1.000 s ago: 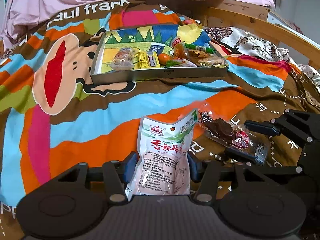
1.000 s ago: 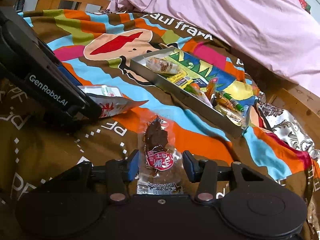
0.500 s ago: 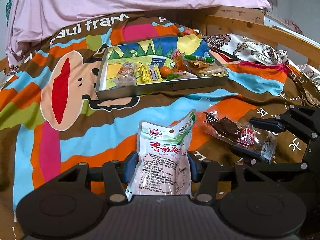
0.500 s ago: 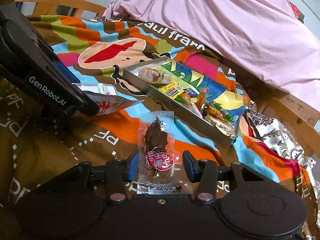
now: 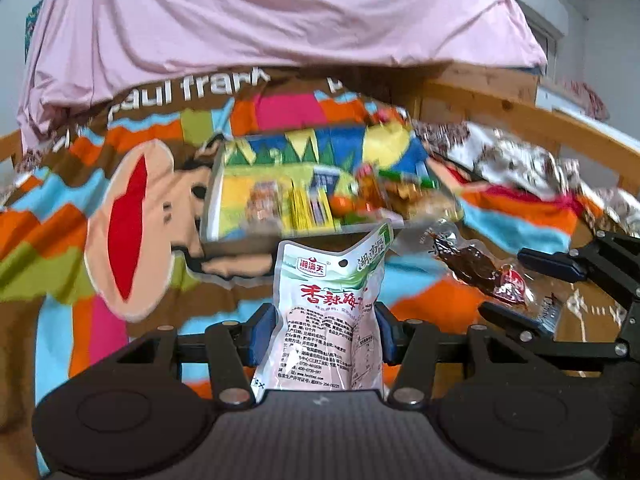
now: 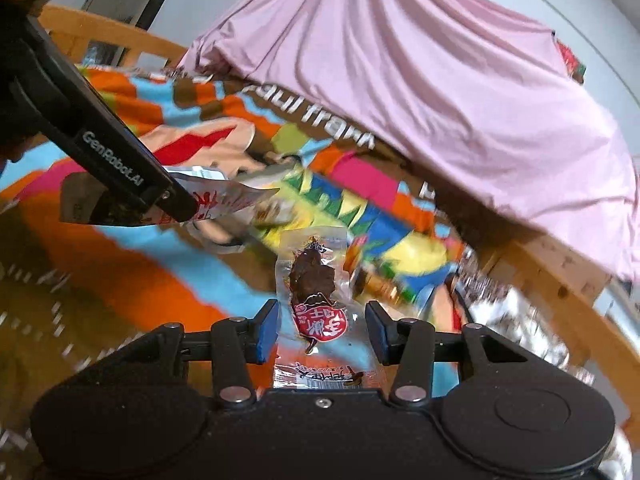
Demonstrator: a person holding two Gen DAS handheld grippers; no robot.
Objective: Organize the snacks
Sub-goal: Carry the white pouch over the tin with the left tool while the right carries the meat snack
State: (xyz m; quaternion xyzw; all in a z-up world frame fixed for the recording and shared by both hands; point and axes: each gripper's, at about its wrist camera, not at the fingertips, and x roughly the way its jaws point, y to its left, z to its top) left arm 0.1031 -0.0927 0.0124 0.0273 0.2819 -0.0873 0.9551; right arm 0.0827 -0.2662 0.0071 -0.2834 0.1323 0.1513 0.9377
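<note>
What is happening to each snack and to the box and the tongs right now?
White snack pouch: held upright in the left tongs, off the blanket.
Clear pack of dark meat: gripped in the right tongs, lifted.
Tray: on the blanket, open, with snacks inside.
Blanket: spread out flat.

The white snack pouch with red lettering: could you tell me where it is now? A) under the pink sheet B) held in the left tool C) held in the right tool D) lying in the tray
B: the white snack pouch sits clamped in the left tool, short of the tray.
</note>
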